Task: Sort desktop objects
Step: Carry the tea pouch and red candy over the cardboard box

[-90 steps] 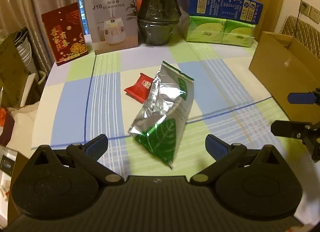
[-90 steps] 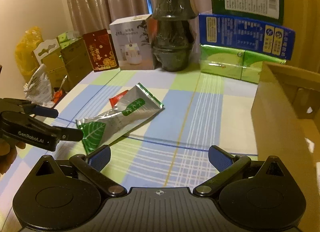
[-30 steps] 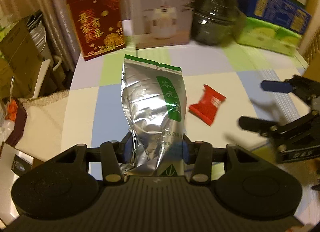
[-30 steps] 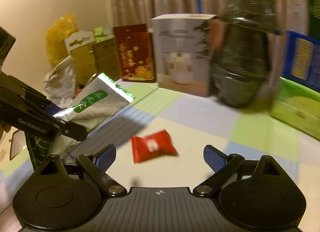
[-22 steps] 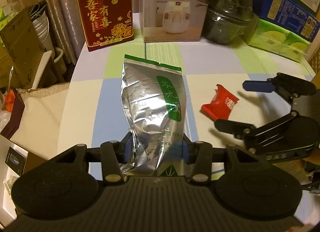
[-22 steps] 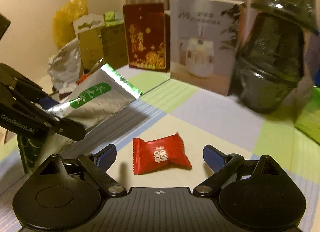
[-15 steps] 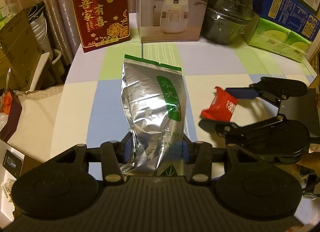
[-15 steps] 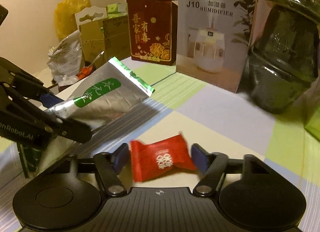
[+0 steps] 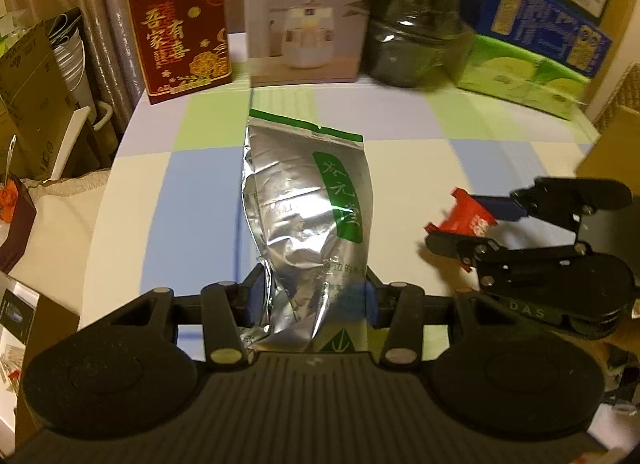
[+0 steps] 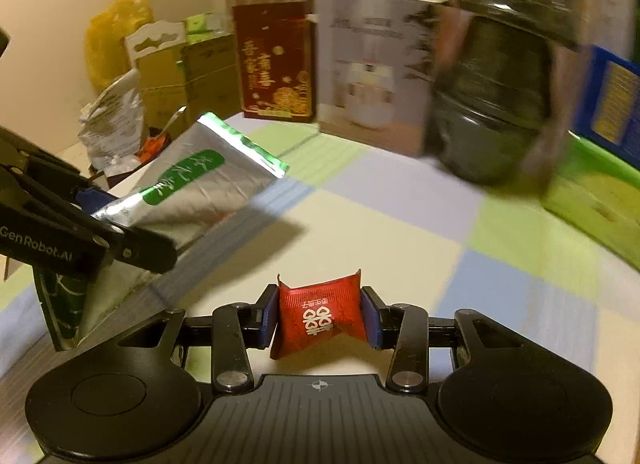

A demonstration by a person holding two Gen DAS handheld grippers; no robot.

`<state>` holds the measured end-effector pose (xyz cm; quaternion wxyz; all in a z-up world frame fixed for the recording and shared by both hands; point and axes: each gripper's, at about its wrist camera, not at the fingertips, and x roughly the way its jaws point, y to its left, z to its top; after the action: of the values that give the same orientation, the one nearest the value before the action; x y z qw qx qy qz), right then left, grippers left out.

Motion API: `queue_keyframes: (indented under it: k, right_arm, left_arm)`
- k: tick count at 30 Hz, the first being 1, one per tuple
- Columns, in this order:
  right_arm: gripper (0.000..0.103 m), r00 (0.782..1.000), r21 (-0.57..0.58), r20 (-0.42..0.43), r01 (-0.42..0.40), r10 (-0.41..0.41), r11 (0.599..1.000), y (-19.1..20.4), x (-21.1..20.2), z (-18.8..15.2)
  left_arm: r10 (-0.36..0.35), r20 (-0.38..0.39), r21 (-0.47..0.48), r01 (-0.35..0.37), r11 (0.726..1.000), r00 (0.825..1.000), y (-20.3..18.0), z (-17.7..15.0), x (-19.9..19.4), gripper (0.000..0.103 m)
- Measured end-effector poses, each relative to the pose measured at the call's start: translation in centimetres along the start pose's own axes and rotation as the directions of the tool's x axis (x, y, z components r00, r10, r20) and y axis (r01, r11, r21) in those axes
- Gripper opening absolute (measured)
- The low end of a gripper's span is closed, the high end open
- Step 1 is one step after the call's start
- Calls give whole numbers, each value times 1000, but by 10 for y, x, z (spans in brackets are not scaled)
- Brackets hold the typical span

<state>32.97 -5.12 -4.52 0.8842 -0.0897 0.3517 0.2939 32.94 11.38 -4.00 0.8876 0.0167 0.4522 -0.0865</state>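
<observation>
My left gripper (image 9: pixel 312 296) is shut on the bottom end of a silver and green foil pouch (image 9: pixel 308 204) and holds it above the checked tablecloth (image 9: pixel 192 192). The pouch also shows in the right wrist view (image 10: pixel 188 192), with the left gripper (image 10: pixel 132 248) at the left. My right gripper (image 10: pixel 320 316) is shut on a small red candy packet (image 10: pixel 320 316) and holds it just above the cloth. In the left wrist view the right gripper (image 9: pixel 468 224) is at the right with the red packet (image 9: pixel 464 216) between its jaws.
Along the table's far edge stand a red gift box (image 9: pixel 180 20), a white humidifier box (image 9: pixel 308 16), a dark wrapped jar (image 9: pixel 416 24), green tissue packs (image 9: pixel 520 76) and a blue box (image 9: pixel 544 24). A cardboard box (image 9: pixel 616 144) stands at the right. Clutter lies off the left edge.
My right gripper has shut fully on the red candy packet and lifted it off the cloth toward the right. My left gripper still holds the pouch; the view has swung slightly.
</observation>
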Motion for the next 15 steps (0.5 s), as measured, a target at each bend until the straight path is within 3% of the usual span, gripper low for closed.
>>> queue_keyframes:
  k: [11,15]
  right_arm:
    - [40,996,180,-1,84,-86,980,13,-153,-47]
    - [40,994,168,-7,109,-109,980,27,-201,-63]
  left_arm:
    - [-81,14,-51,82,995,997,-71,-48,-83,42]
    - [-99,12,-49,100,994,995,-99,-75,-115,42]
